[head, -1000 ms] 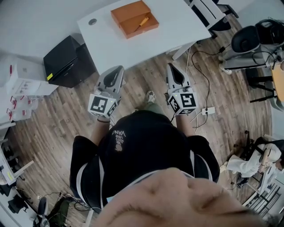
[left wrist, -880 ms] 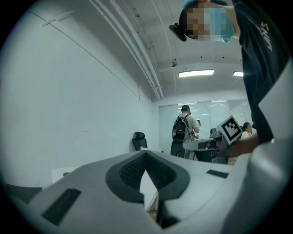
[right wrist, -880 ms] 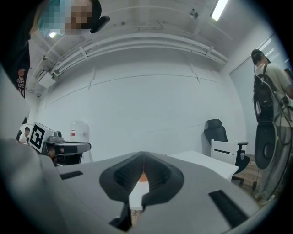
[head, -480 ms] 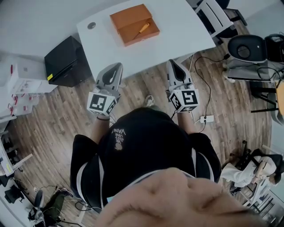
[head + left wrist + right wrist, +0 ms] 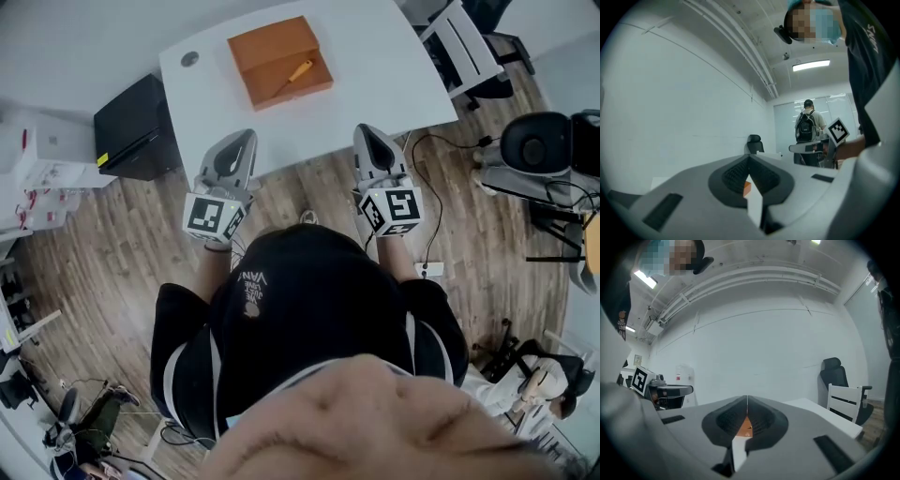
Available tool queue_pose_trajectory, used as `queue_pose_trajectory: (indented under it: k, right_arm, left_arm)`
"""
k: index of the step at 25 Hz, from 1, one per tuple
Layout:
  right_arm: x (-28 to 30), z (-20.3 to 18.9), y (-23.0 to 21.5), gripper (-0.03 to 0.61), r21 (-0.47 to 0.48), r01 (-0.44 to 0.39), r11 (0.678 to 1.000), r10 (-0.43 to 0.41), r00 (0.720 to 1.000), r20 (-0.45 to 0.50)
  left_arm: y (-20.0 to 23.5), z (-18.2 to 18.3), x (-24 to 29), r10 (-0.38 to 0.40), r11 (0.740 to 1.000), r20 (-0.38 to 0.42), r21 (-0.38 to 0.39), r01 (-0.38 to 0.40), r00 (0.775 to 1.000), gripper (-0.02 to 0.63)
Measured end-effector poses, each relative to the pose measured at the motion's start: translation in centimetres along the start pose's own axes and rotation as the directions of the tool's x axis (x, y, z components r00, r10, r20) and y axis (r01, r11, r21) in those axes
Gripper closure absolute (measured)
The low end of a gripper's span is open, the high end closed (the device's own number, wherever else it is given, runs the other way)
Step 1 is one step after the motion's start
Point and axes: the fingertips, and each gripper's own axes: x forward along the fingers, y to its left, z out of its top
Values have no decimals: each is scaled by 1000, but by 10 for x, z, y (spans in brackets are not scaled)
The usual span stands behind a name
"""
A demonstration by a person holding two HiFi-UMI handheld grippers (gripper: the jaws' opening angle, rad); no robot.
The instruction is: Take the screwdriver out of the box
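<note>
**Office-like lab room**

A white tabletop (image 5: 375,84) stands on wood-look flooring (image 5: 122,253). Black swivel chairs (image 5: 539,145) sit nearby, a power strip (image 5: 433,269) with cables lies on the floor, and white boxes (image 5: 37,155) are stacked by the wall. The gripper views show plain white walls, ceiling conduits (image 5: 754,61), a strip light (image 5: 811,65) and a person wearing a backpack (image 5: 806,126).

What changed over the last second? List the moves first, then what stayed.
The shut left claw and right claw advanced toward the white rectangular table; in the head view their tips now reach its near edge. Nothing was grasped. The orange-handled screwdriver still lies in the open orange box.
</note>
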Motion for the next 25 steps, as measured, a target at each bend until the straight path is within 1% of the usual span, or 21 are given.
queue_pose_trajectory:
  k: [5,11,16,21,25]
  right_arm:
    - [10,-4,-11,566,9,-17,1000,17,1000,-5]
    - [17,-8,-16,566,22,-34,999,34,999,-15]
    - [29,-5,-17,566,20,-36,999,36,999,-14]
    - [47,2,-26,566,24,-1,1000,1,1000,1]
    - [64,9,-33,566,21,17,1000,-17,1000,3]
  left_arm:
    - [6,-4,10,34,999,-6,-4,-34,999,598]
    - [5,-3,22,30,1000,-11,2,-30,999,598]
    - [9,1,36,0,1000,-4,20,0,1000,598]
    - [24,6,59,-35,999,-2,18,35,999,598]
    - [40,14,82,-63,998,7,32,63,998,598]
